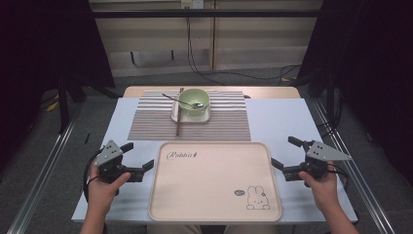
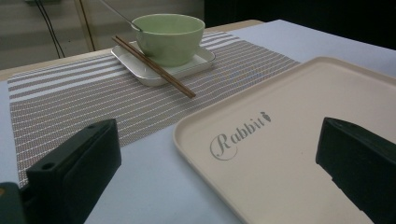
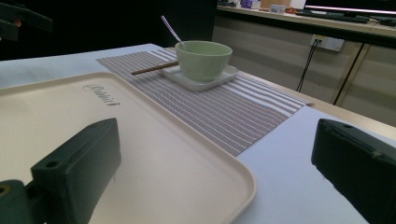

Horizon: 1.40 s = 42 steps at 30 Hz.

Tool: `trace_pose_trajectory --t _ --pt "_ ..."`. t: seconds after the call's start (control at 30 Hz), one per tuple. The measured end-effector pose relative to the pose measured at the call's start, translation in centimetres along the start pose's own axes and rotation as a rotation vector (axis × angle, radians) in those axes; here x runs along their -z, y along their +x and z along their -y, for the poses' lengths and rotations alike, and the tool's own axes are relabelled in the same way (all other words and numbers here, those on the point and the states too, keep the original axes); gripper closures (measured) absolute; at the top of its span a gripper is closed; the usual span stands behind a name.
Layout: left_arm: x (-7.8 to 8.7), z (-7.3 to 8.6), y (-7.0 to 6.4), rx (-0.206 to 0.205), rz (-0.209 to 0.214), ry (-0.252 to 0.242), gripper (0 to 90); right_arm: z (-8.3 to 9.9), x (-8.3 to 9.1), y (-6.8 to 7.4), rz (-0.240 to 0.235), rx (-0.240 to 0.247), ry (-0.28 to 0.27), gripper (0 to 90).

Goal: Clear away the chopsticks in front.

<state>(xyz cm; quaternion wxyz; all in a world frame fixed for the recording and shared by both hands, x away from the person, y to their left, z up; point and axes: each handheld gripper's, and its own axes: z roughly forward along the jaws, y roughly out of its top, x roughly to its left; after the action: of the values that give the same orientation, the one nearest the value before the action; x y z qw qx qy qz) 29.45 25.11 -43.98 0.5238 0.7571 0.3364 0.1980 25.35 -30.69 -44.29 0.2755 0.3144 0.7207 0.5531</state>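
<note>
Now, notes from the worktop.
Left gripper: my fingers stand wide, holding nothing, low over the worktop just beside the tray's left edge.
Right gripper: my fingers wide too, holding nothing, just beside the tray's right edge.
Tray: cream, bare, lying flat between my two grippers; "Rabbit" lettering at its far left, a rabbit drawing at its near right.
Placemat: striped, beyond the tray.
Bowl: green, upright on a white square dish, on the placemat.
Spoon: handle leaning out of the bowl.
Chopsticks: resting across the dish's edge, tips on the placemat.
</note>
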Motion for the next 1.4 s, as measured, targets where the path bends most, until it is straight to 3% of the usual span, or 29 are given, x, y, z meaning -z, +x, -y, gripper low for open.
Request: trace_pose_trajectory --t 0.27,0.5,0.63,0.73,0.83,0.97,1.0,1.23,1.4 --pt "-0.1 -0.2 0.0 0.018 -0.001 -0.02 0.0 0.2 0.3 0.1 -0.017 0.002 0.013 0.9" --pt "-0.5 -0.3 0.1 0.039 -0.025 -0.034 0.0 0.2 0.7 0.2 0.003 -0.007 -0.004 1.2" --pt "-1.0 -0.7 0.3 0.045 -0.016 -0.048 0.0 0.3 0.7 0.2 -0.001 0.005 0.007 1.2" --pt "-1.8 -1.2 0.4 0.069 -0.014 -0.061 0.0 0.4 0.9 0.3 -0.009 0.009 0.02 1.2" --pt "-2.7 -1.5 0.4 0.078 -0.034 -0.037 0.0 0.4 0.9 0.4 -0.014 0.01 0.027 1.3" --pt "-3.9 -1.7 0.8 0.123 -0.075 -0.015 0.0 0.4 0.9 0.4 -0.017 0.014 0.025 1.4" --pt "-4.4 -1.9 1.1 0.159 -0.084 -0.01 0.0 0.4 1.0 0.4 -0.005 0.007 0.02 1.4" --pt "-6.1 -2.8 1.8 0.158 -0.083 0.01 0.0 0.3 1.1 0.3 -0.009 0.01 0.022 1.5" --pt "-7.7 -3.9 2.0 0.179 -0.099 0.01 0.4 0.3 1.0 0.3 -0.011 0.008 0.021 1.6"
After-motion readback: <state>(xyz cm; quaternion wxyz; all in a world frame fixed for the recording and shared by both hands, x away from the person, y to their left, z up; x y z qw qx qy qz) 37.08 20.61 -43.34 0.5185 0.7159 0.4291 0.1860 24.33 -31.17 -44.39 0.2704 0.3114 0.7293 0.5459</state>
